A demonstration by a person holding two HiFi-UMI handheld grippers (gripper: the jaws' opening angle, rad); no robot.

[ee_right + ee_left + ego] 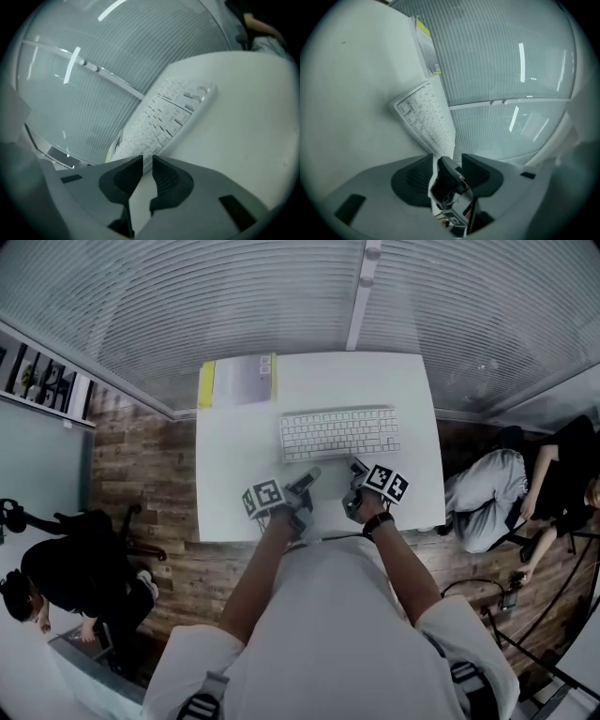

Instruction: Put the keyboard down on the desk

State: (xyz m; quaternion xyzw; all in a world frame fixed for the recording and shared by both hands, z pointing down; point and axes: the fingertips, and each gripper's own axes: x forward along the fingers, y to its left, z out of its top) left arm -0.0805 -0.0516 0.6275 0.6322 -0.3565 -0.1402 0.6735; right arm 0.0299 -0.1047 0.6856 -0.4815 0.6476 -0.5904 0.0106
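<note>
One keyboard, white, lies flat on the white desk, a little right of centre and toward the far half, long side running left to right. Nothing is touching it.

One yellow-edged book sits at the far left corner of the desk, well apart from the keyboard.

Two grippers, both yours, both over the near part of the desk, just short of the keyboard's near edge:
- left gripper: in its own view the jaws stand moderately apart and the pads press on nothing (a dark part shows low in the gap; you cannot tell from these views what it is). The keyboard lies ahead of it.
- right gripper: in its own view the jaws are drawn in to a narrow slit, not touching, with only bare desk showing through the gap. The keyboard lies just beyond the tips.

Two other people are off the desk on the wood floor: one seated person to the right, one person in dark clothes to the near left.
</note>
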